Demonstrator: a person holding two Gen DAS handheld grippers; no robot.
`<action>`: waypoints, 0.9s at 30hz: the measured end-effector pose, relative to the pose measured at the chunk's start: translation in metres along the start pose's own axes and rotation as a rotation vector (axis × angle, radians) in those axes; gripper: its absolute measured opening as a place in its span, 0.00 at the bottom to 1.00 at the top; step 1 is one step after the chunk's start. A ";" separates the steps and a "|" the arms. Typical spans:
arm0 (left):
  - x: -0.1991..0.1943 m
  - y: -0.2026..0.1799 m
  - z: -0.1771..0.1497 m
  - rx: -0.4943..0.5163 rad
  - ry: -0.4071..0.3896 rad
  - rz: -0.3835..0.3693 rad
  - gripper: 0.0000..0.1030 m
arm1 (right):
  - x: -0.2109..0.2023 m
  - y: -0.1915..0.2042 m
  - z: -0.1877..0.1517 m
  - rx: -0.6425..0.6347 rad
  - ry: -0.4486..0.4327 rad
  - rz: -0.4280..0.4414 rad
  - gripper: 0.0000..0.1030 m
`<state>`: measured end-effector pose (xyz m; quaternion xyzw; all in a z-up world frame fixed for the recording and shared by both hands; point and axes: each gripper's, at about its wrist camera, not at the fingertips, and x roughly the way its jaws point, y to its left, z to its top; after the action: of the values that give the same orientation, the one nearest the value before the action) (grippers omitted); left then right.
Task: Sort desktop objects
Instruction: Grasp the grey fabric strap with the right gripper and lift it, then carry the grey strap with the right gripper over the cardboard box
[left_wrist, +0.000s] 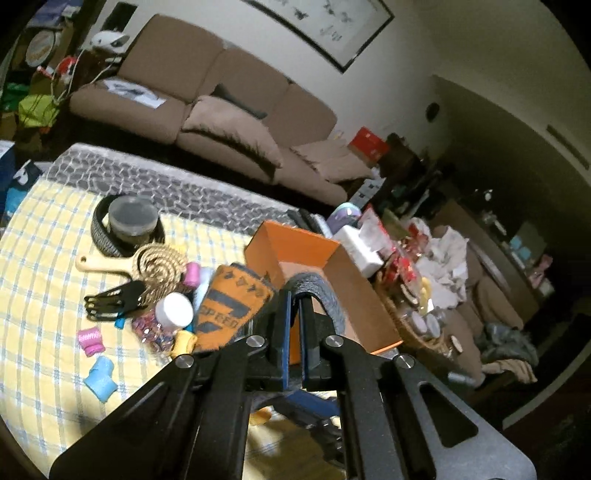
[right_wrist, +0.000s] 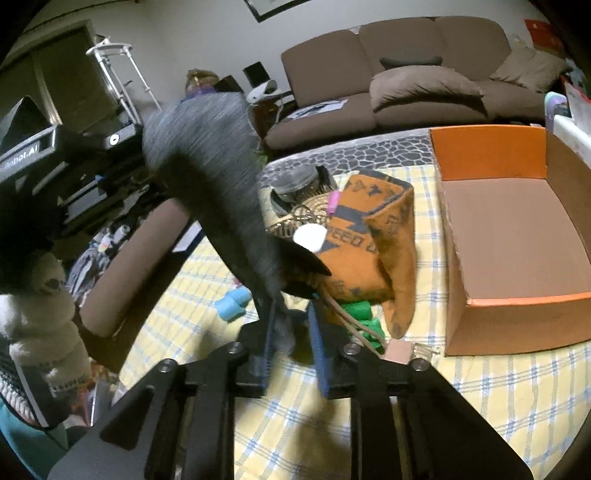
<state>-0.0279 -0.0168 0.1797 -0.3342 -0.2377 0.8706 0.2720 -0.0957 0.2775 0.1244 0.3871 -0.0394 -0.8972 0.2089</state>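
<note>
My left gripper (left_wrist: 295, 306) is shut on a grey fabric headband (left_wrist: 325, 295) and holds it above the near edge of the orange cardboard box (left_wrist: 291, 243). The same grey band (right_wrist: 207, 155) arches up through the right wrist view, and my right gripper (right_wrist: 291, 314) is shut on its other end above the checked cloth. An orange "SPEED" sock (left_wrist: 229, 310) lies beside the box; it also shows in the right wrist view (right_wrist: 365, 251). The box (right_wrist: 517, 229) is open and holds nothing.
On the yellow checked cloth (left_wrist: 44, 280) lie a round wooden brush (left_wrist: 159, 266), a black hair clip (left_wrist: 114, 301), pink (left_wrist: 89, 341) and blue (left_wrist: 100, 378) rollers, a white-capped bottle (left_wrist: 174, 310) and a lidded jar (left_wrist: 133, 218) inside a black band. A cluttered basket (left_wrist: 417, 295) stands right of the box. Green rollers (right_wrist: 364, 317) lie near my right gripper.
</note>
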 end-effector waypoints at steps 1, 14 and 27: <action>0.001 0.003 -0.002 -0.008 0.006 0.005 0.03 | 0.001 -0.003 -0.001 0.009 0.006 -0.012 0.25; -0.024 0.005 0.005 -0.040 -0.079 -0.107 0.03 | 0.002 -0.018 0.000 0.010 0.004 -0.057 0.54; -0.055 -0.039 0.027 -0.015 -0.152 -0.231 0.03 | 0.003 -0.003 0.002 -0.039 -0.008 -0.049 0.62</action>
<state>-0.0006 -0.0290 0.2460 -0.2396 -0.3011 0.8545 0.3489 -0.1006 0.2787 0.1231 0.3802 -0.0133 -0.9042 0.1941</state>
